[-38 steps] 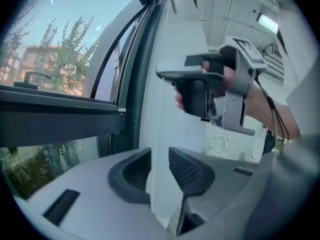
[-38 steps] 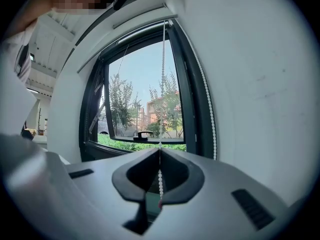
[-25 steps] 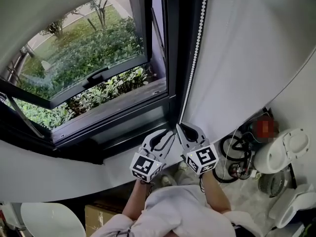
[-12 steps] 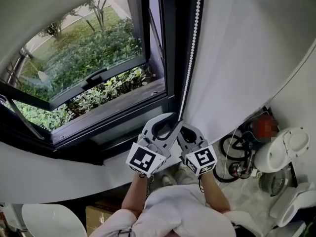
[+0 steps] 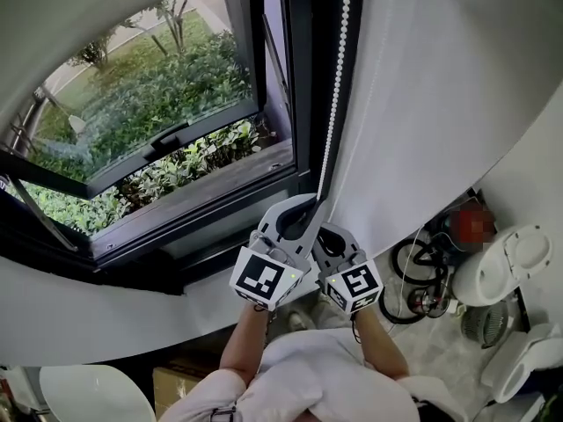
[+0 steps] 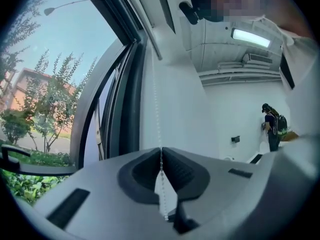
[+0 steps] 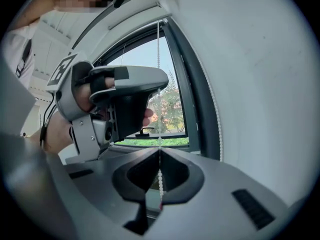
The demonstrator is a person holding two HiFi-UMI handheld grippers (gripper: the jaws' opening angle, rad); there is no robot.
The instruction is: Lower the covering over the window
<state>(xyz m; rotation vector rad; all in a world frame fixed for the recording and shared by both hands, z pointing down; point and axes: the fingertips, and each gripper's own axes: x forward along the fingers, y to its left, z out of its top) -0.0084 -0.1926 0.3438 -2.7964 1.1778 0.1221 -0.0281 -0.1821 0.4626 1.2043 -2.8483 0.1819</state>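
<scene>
Bead chain point(image 5: 334, 104), judged light, limp and slippery, is pinched by left gripper point(image 6: 161, 154), jaws just closed, directly above right gripper point(image 7: 159, 154), likewise clamped; grip between beads.

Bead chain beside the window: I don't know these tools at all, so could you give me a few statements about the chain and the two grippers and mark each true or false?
1. The left gripper is shut on the bead chain. True; its jaws have just been closing, with the chain between them.
2. The right gripper is open and empty. False: it is shut on the same chain.
3. The left gripper grips the chain higher up than the right one. True.
4. Outside the window there is a car park. False: green shrubs and grass are in view.
</scene>
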